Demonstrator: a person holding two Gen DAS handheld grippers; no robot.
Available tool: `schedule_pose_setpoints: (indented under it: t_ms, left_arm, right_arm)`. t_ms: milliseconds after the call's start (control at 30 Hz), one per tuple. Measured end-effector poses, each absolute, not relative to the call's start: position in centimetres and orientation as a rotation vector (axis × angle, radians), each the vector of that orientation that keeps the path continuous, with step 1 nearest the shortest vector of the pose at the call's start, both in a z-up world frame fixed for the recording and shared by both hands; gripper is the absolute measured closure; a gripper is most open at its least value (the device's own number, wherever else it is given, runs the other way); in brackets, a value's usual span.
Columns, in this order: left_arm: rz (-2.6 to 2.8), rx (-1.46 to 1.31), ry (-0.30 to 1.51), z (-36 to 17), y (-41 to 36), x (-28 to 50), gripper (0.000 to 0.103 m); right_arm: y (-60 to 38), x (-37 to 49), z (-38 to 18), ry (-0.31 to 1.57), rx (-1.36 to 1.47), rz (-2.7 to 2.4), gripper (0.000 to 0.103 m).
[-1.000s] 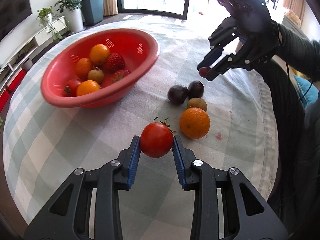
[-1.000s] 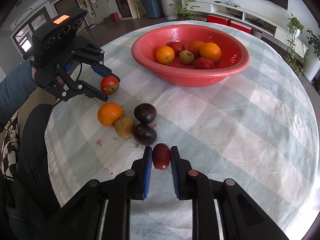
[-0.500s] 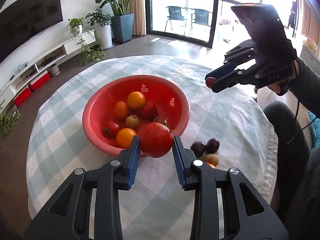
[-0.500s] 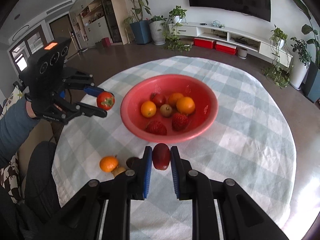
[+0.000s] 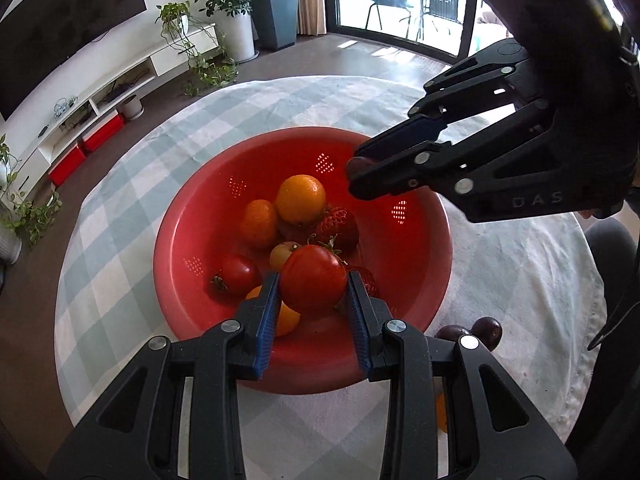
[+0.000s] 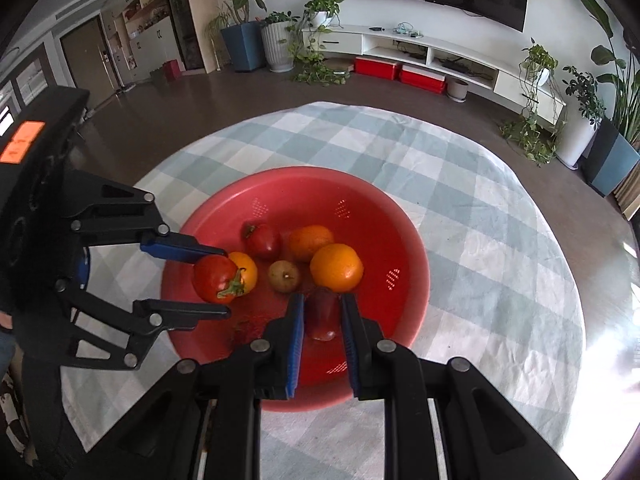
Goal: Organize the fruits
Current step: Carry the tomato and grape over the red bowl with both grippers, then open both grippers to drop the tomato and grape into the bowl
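My left gripper [image 5: 313, 294] is shut on a red tomato [image 5: 313, 279] and holds it above the near side of the red bowl [image 5: 188, 216]. My right gripper [image 6: 320, 316] is shut on a small dark red fruit [image 6: 321, 314] and holds it above the bowl [image 6: 408, 240] too. The bowl holds oranges [image 5: 301, 199], a strawberry [image 5: 335, 224], a small tomato [image 5: 235, 275] and a brownish fruit [image 6: 284, 276]. In the right wrist view the left gripper [image 6: 216, 280] with its tomato [image 6: 214, 279] hangs over the bowl's left rim. In the left wrist view the right gripper [image 5: 360, 172] hangs over the bowl's far right.
Two dark purple fruits [image 5: 486, 331] and part of an orange [image 5: 440, 416] lie on the checked tablecloth [image 5: 120, 216] to the right of the bowl. The round table's edge [image 6: 580, 280] drops to a brown floor. Plants and a TV shelf stand along the wall.
Both grippers have risen from the table with their fruit and moved over the red bowl. They are now close together above it.
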State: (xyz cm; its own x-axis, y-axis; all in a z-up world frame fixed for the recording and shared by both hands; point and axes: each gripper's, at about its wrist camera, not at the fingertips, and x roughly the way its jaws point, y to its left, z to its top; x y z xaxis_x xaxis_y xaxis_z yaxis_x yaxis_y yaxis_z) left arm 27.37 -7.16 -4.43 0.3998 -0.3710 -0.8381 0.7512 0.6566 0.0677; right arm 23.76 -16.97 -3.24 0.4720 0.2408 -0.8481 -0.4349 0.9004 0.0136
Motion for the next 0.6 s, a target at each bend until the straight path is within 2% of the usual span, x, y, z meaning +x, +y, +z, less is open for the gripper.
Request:
schedule_pose_setpoints:
  t_ms: [467, 533, 600]
  left_arm:
    - [-0.710, 0.503, 0.938, -6.6, -9.0, 28.8, 0.072]
    - [-0.703, 0.498, 0.937, -6.6, -9.0, 29.0, 0.067]
    - [-0.691, 0.497, 0.926, -6.5, -8.9, 28.9, 0.048]
  right_arm:
    - [-16.7, 25.4, -6.1, 1.040, -0.284, 0.340, 0.080]
    - [-16.7, 25.4, -6.1, 1.037, -0.291, 0.334, 0.074]
    - [-16.8, 25.2, -5.9, 1.033, -0.286, 0.334, 0.070]
